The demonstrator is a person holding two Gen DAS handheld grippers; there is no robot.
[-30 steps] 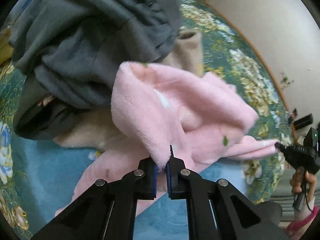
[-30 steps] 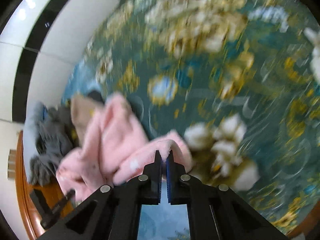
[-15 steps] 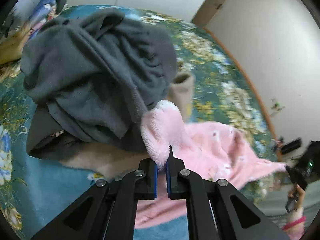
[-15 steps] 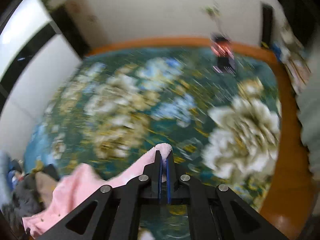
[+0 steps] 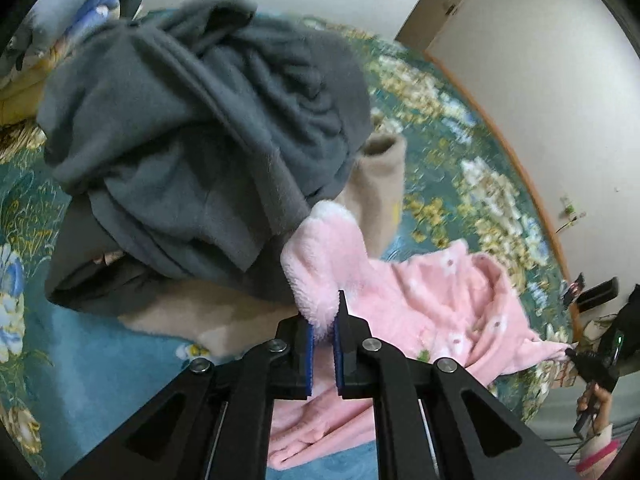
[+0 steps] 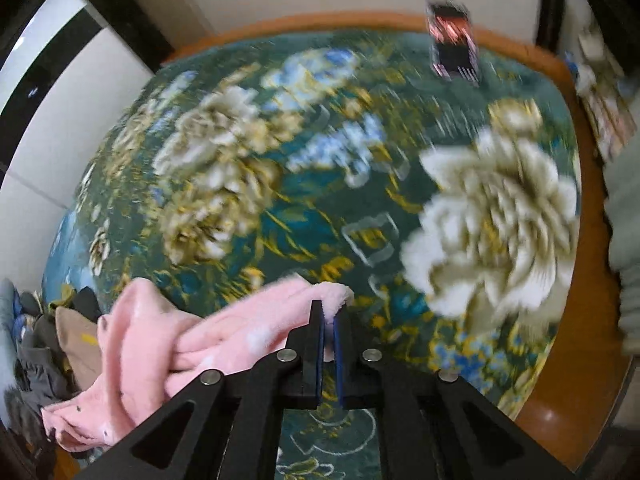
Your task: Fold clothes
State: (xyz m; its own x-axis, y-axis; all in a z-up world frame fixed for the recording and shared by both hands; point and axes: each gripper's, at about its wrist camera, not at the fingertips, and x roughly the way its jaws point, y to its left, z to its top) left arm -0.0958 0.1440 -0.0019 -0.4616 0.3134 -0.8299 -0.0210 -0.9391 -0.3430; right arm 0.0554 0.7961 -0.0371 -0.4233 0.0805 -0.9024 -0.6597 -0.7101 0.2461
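A fluffy pink garment [image 5: 432, 304] with small flower dots lies stretched over the green floral bedspread [image 5: 460, 120]. My left gripper [image 5: 322, 322] is shut on one white-edged end of it, beside the clothes pile. My right gripper [image 6: 328, 320] is shut on the opposite end of the pink garment [image 6: 160, 340], held just above the bedspread [image 6: 320, 168]. The right gripper also shows at the far right of the left wrist view [image 5: 572, 354], with the garment taut between the two.
A heap of grey clothes [image 5: 192, 128] with a beige piece [image 5: 380, 176] under it sits next to the left gripper; it shows in the right wrist view [image 6: 48, 344] too. A dark phone-like object [image 6: 452, 40] lies near the far wooden bed edge [image 6: 592, 280].
The bunched pink garment has been pulled out long between the two grippers. The right gripper has swung away across the bed with its end. Both grips have stayed shut.
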